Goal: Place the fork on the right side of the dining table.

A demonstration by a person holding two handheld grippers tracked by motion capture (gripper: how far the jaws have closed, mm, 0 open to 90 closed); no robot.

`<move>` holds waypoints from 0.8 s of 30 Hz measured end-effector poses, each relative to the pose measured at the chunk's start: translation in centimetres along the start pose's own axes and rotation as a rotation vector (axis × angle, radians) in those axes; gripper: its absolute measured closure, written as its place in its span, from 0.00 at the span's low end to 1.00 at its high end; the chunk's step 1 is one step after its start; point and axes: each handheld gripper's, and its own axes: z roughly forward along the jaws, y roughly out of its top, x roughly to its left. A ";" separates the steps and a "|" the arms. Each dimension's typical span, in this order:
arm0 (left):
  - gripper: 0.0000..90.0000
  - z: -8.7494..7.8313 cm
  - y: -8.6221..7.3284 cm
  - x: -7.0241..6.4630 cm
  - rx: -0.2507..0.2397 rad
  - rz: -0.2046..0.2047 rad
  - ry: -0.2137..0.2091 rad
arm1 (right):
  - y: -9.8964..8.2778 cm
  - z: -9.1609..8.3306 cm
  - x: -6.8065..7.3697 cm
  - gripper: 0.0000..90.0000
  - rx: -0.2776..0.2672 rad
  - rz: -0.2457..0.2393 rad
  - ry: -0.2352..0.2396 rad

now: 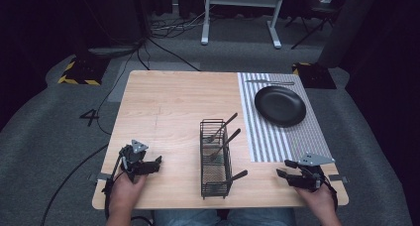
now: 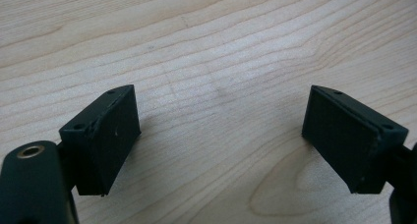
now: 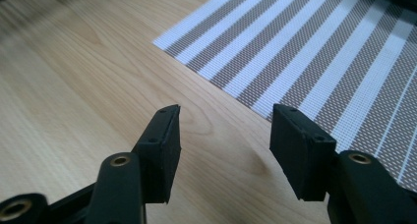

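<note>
Wire-mesh black caddy (image 1: 216, 159) at tabletop (image 1: 168, 107) centre front, cutlery (image 1: 222, 128) inside, between left gripper (image 1: 154, 163) and right gripper (image 1: 283, 168). Left gripper (image 2: 219, 135): jaws wide apart, empty, over wood grain. Right gripper (image 3: 223, 145): jaws part-open, empty, beside woven striped placemat (image 3: 319, 52).

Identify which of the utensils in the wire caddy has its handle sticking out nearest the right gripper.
The nearest utensil, low at the wire caddy's near end, pointing toward the right gripper. The other two handles rise farther back.

Wooden table (image 1: 168, 107), striped placemat (image 1: 270, 137), wire basket (image 1: 215, 179)
</note>
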 end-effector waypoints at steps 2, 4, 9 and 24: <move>0.16 0.0 0.0 0.0 0.000 0.001 0.000 | 0.3 -0.3 0.3 0.50 0.001 -0.005 0.004; 0.16 0.0 0.0 0.0 0.000 0.001 0.000 | 0.6 -0.5 0.4 0.50 0.003 -0.009 0.005; 0.16 0.0 0.0 0.0 0.000 0.001 0.000 | 1.7 -1.8 1.2 0.51 -0.017 -0.010 0.032; 0.16 0.0 0.0 0.0 0.000 0.001 0.000 | 5.7 -4.7 3.6 0.53 -0.064 -0.026 0.120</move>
